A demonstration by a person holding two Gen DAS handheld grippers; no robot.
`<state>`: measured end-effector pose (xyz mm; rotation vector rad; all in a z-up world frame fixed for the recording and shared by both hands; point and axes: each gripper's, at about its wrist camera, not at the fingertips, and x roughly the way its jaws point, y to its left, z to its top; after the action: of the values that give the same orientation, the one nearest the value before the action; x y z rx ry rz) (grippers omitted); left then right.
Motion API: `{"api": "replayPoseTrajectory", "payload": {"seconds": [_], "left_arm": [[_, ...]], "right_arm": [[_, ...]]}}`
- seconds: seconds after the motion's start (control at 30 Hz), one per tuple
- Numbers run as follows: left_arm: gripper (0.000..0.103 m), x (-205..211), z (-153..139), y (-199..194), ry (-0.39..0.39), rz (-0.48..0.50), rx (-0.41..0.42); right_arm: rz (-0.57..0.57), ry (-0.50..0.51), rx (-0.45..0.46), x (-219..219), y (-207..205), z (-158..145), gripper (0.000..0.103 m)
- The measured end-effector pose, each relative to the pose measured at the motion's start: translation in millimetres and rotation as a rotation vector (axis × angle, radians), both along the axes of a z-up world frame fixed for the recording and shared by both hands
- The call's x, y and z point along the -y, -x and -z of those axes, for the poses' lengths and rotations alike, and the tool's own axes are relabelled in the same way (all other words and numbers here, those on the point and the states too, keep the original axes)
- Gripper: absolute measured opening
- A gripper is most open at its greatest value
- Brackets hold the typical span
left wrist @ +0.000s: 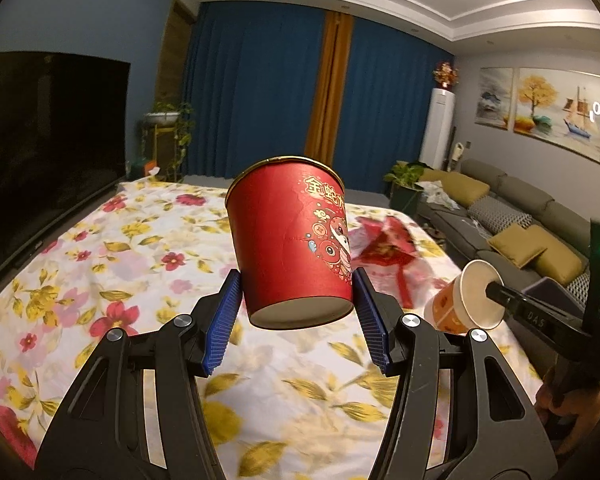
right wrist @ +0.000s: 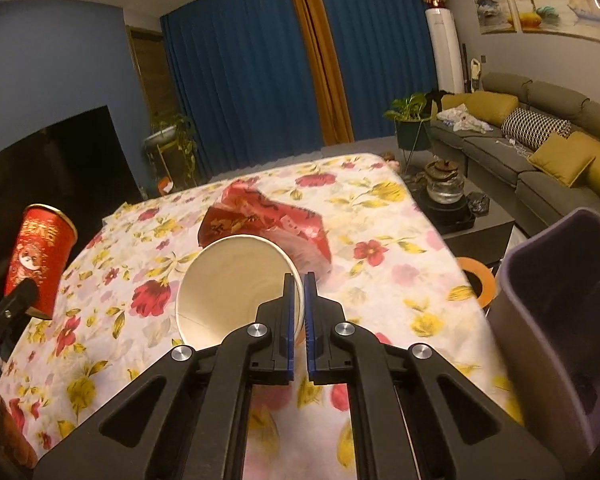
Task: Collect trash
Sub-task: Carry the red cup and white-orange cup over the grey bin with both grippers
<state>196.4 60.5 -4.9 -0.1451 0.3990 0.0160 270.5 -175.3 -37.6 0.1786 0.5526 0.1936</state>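
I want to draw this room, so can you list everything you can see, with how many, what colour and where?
red cup: one, red with gold rim, held up over the table
paper cup: one, cream inside, orange print outside, pinched by its rim
red wrapper: one, crumpled, on the tablecloth
tablecloth: one, white with red and yellow flowers
bin: one, purple-grey, right of the table
curtains: blue with an orange strip, back wall
sofa: one, grey with yellow cushions, far right
TV: one, black, far left
left gripper: black, blue pads, clamping red cup
right gripper: black, blue pads, clamping paper cup rim
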Motion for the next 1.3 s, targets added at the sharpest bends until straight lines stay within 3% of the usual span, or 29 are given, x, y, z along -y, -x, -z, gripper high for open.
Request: {"api": "replayPoseTrajectory", "payload": {"seconds": [0.67, 1.3], "left_arm": [[0.055, 130.8, -9.5, 26.4, -0.035, 0.243, 0.044], [0.055, 259.0, -0.3, 21.5, -0.036, 0.472, 0.072]], "right_arm": [[0.126, 0.007, 0.140, 96.9, 92.1, -41.9, 0.005], [0.336, 0.024, 0.184, 208.9, 141.3, -38.8, 0.005]]}}
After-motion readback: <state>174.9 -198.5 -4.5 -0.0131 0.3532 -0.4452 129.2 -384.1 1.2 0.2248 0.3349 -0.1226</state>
